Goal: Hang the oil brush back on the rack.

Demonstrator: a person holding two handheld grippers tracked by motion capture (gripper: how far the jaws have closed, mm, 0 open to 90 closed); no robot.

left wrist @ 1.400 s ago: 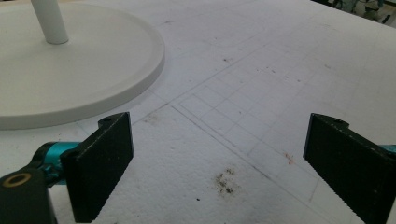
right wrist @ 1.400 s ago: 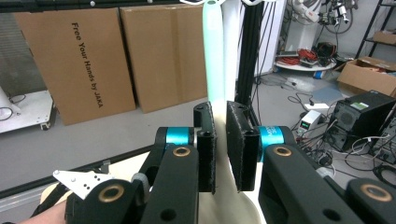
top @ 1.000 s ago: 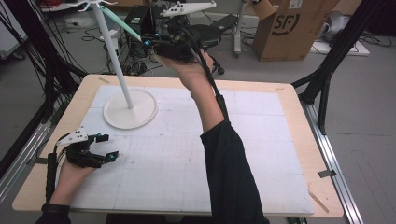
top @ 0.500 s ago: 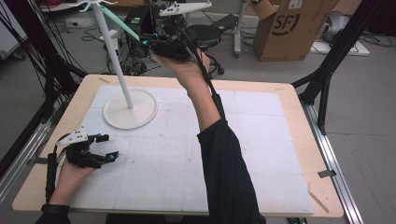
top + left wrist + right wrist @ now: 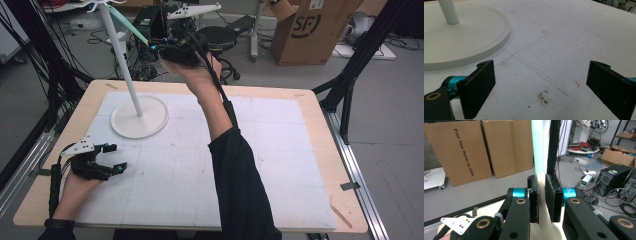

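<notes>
The right gripper (image 5: 156, 46) stays up high, jaws pinching the green strip (image 5: 128, 24) on the white stand (image 5: 139, 117). Nothing has moved. The left gripper (image 5: 113, 157) rests wide open.

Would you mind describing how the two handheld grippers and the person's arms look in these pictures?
Both the left gripper and the right gripper have black bodies, teal joints by flat black fingers, brass-coloured pivot rings, and a pale three-cornered plate on top. A black cable trails from each. The right arm wears a black sleeve pushed up; the left wrist has a black band.
</notes>
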